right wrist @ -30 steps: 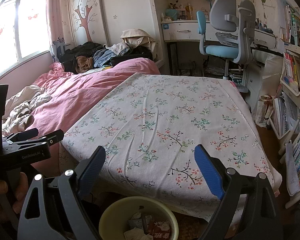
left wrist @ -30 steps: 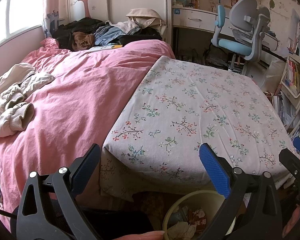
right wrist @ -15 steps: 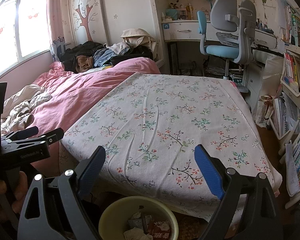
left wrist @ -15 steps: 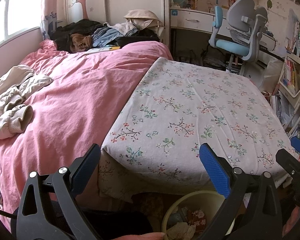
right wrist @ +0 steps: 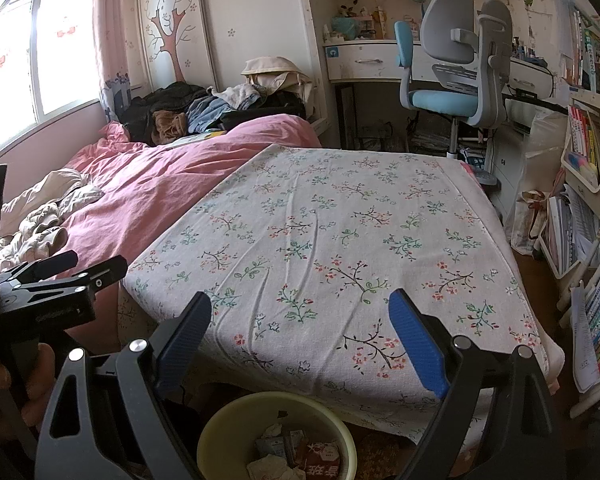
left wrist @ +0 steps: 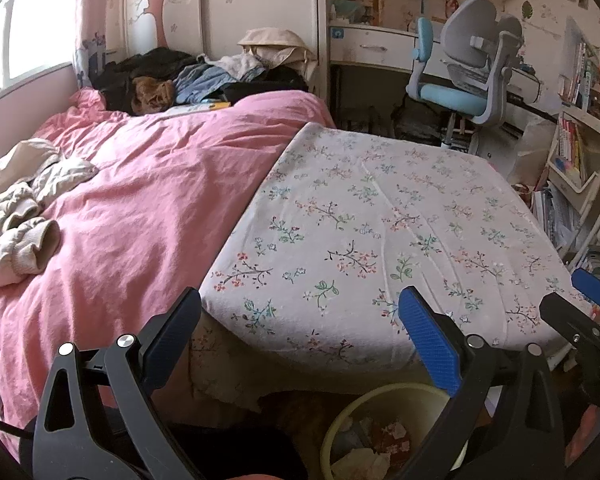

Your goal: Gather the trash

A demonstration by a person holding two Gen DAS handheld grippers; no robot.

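A pale yellow bin (left wrist: 342, 420) (right wrist: 220, 428) stands on the floor at the near edge of the floral-clothed table (left wrist: 380, 220) (right wrist: 340, 220). Crumpled paper and wrappers (right wrist: 296, 454) (left wrist: 374, 446) lie inside it. My left gripper (left wrist: 300, 312) hangs open above the bin's left side with nothing between its blue pads. My right gripper (right wrist: 300, 308) is open and empty too, over the bin and the table's front edge. The right wrist view catches the left gripper (right wrist: 96, 264) at the far left, held by a hand (right wrist: 4, 384).
A bed with a pink duvet (left wrist: 140, 200) and loose clothes (left wrist: 16, 232) adjoins the table's left side. A blue and grey desk chair (right wrist: 460, 80) and a desk stand behind. Shelves packed with books (right wrist: 588, 208) line the right side.
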